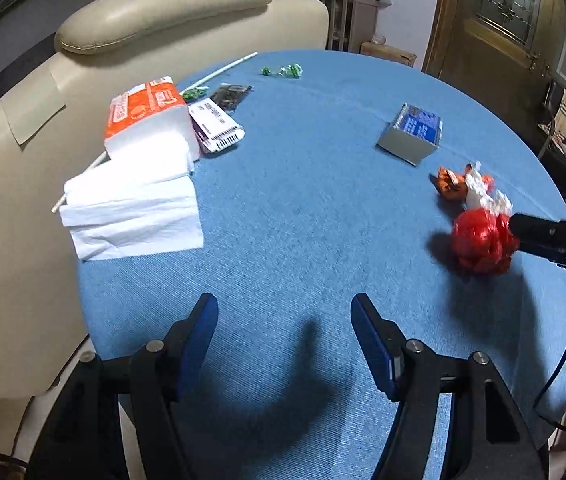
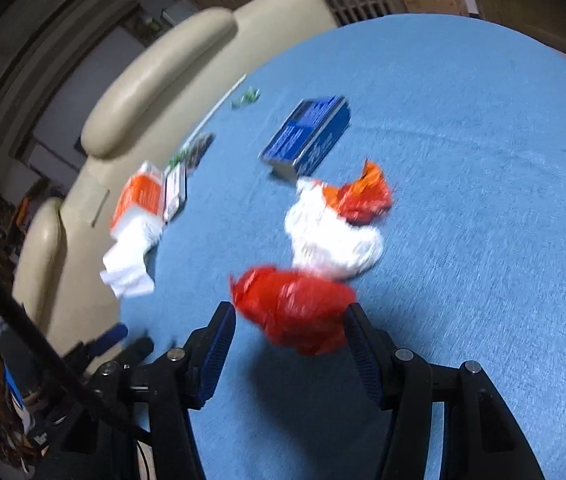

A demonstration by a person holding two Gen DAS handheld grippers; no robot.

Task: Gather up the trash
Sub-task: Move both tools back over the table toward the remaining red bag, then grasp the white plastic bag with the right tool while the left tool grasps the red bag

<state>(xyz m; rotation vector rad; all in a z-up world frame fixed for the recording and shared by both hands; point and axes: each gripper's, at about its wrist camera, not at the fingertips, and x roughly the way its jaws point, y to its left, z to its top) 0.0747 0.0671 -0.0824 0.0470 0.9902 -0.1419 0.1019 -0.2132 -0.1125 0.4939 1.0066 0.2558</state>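
Jaws on the right gripper [image 2: 289, 342] are standing apart, bracketing the crumpled red bag [image 2: 295, 312]; whether either pad is touching it I cannot tell through the blur. Left gripper [image 1: 285, 344] is hovering with jaws wide, nothing between them, over bare blue tablecloth [image 1: 283, 220]. Red bag is sitting on the cloth near the table's right edge, looking like thin film: probably very light, soft, collapsing under a pinch and a bit slick, so taking it across the thickest bunch should be safest. Just behind it, a white crumpled tissue [image 2: 333, 242] is lying, with an orange wrapper [image 2: 365, 196] touching its far side. Farther off, a blue box [image 2: 309, 138] is resting apart from these. Left wrist view is showing what the right one smears: the tissue pack [image 1: 145, 118] with loose sheets spilling forward, a barcoded packet [image 1: 217, 126] beside it, a dark sachet [image 1: 231, 96], green wrappers [image 1: 283, 70] and a long white stick [image 1: 219, 72] at the far rim. Right wrist view alone is showing the bag framed by the fingers.
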